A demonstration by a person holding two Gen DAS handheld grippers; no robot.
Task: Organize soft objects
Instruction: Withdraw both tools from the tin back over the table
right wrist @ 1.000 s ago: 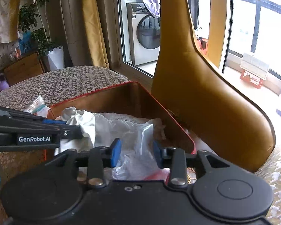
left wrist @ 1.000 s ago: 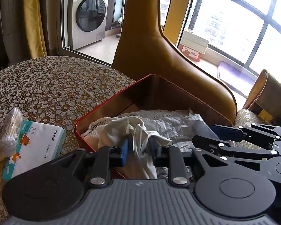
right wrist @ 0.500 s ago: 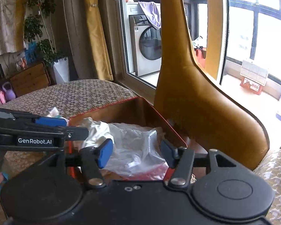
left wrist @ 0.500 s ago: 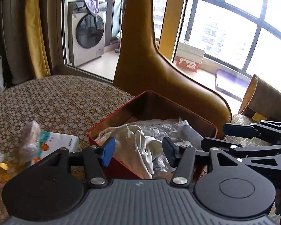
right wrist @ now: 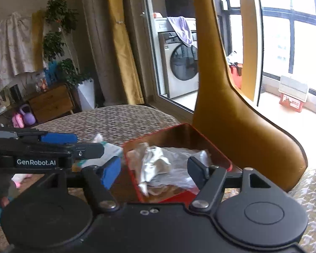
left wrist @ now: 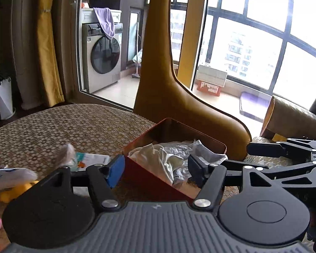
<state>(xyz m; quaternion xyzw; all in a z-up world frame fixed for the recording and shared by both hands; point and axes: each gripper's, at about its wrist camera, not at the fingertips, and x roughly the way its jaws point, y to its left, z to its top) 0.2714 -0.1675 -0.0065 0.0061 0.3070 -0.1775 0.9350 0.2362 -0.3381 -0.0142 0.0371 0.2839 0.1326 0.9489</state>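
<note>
Covering table (left wrist: 73,130): patterned cloth; washer (left wrist: 103,59), possibly balcony.

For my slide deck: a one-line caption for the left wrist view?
Open left hand-held gripper above red metal box holding white cloth and crinkled plastic.

You can read one label clearly: "GenRobot.AI" in white letters on the black body of the left gripper (right wrist: 59,141), seen from your right wrist view. The print on the tissue pack (left wrist: 90,161) and the red carton (left wrist: 209,88) is too blurred to read.
</note>
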